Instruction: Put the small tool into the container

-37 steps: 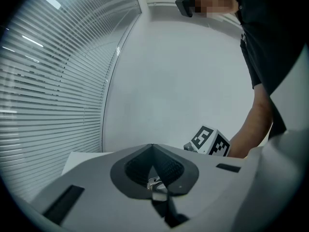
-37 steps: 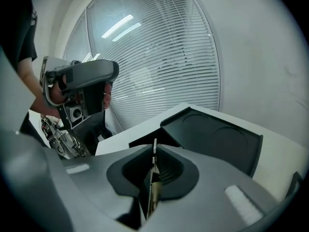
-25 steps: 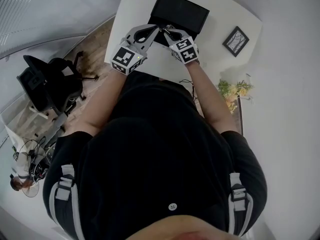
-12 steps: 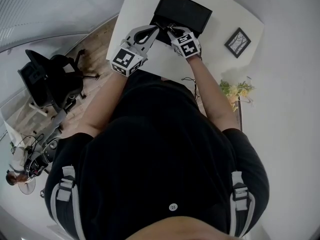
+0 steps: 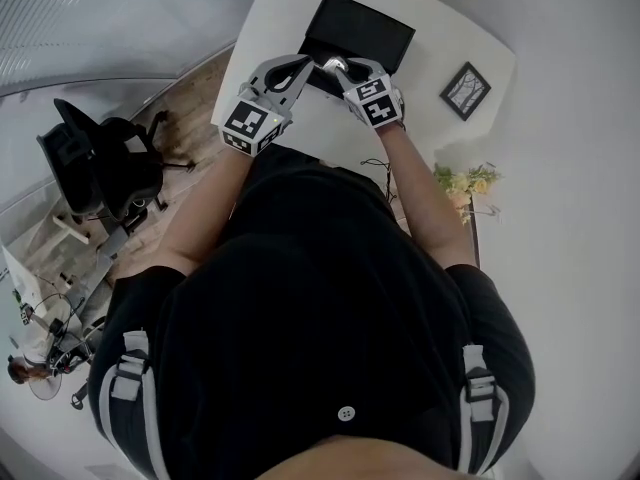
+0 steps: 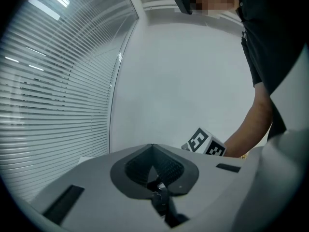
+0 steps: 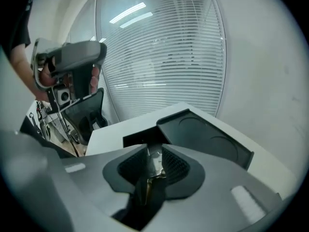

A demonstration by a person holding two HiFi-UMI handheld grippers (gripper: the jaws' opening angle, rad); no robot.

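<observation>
Fingers (image 7: 176,167) of the right gripper (image 7: 154,148) clamp the small tool (image 7: 155,162), while the left gripper (image 6: 152,149) has its jaws pressed together. On the white table (image 5: 275,18) sits the black container (image 5: 360,23); the silver tool hangs at its near edge, close to the left gripper's tips.

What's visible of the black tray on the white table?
The black rectangular tray looks like matte plastic. It is shallow and open-topped, with a low raised rim and two round recesses moulded into its floor. It lies flat on the white table, toward the far side. The part of its inside that shows is empty. The right hand-held gripper, shut on a small shiny metal tool, is at its near edge; contact with the tray can't be told.
</observation>
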